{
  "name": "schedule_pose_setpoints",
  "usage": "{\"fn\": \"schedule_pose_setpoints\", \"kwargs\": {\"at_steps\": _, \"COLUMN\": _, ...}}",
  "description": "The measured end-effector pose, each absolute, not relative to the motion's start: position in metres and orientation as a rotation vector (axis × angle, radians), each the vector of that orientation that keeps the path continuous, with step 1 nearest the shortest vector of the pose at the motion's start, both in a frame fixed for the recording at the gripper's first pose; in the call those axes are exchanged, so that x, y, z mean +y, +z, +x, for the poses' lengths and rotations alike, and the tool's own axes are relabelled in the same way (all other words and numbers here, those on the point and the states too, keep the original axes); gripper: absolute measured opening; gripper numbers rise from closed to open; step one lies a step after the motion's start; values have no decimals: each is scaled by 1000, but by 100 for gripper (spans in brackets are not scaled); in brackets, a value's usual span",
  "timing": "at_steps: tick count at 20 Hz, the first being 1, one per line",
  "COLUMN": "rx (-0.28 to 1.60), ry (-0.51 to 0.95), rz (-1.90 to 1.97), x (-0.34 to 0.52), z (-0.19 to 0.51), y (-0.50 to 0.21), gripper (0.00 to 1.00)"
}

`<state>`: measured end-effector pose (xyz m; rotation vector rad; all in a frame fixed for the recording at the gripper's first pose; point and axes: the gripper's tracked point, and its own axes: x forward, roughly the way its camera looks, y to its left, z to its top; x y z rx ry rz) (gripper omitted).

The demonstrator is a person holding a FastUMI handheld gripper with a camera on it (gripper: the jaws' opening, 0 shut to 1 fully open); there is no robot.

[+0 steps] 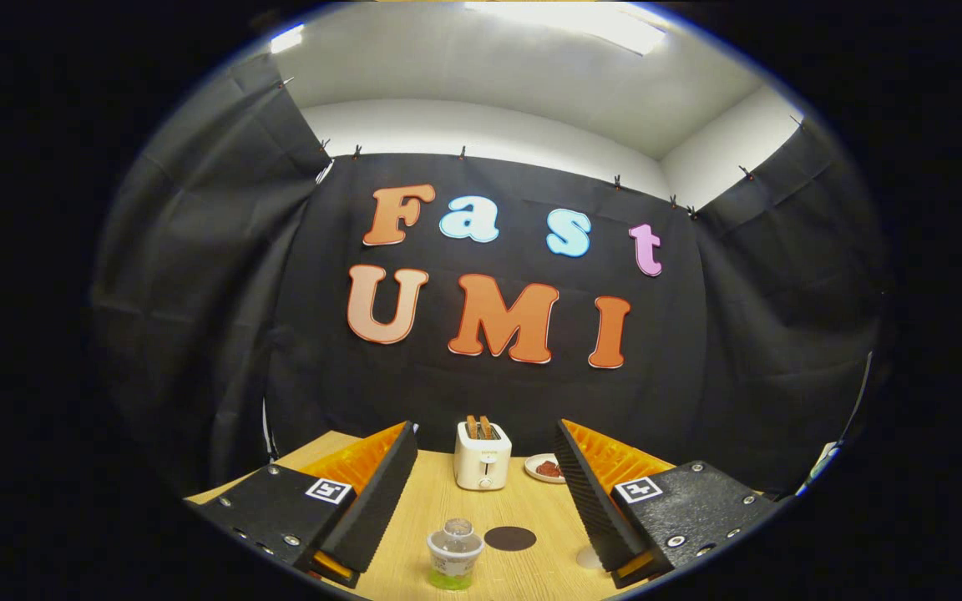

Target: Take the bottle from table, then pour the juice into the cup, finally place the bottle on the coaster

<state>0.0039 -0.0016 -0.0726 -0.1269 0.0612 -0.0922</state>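
Observation:
A small clear bottle with green juice in its bottom and a clear cap stands upright on the wooden table, between and below my two fingers. A dark round coaster lies flat just to its right. Part of a clear cup peeks out beside the right finger. My gripper hangs above the table with its fingers wide apart, open, touching nothing.
A white toaster with two slices of toast in it stands at the back of the table, beyond the fingers. A small white plate with something dark red on it lies to the toaster's right. Black cloth walls close the booth behind and at both sides.

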Motion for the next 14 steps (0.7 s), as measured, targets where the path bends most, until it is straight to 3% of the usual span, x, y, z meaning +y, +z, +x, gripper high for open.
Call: {"fn": "schedule_pose_setpoints", "kwargs": {"at_steps": 14, "rx": 187, "ry": -64, "rz": 30, "x": 7, "z": 13, "y": -223, "gripper": 98}}
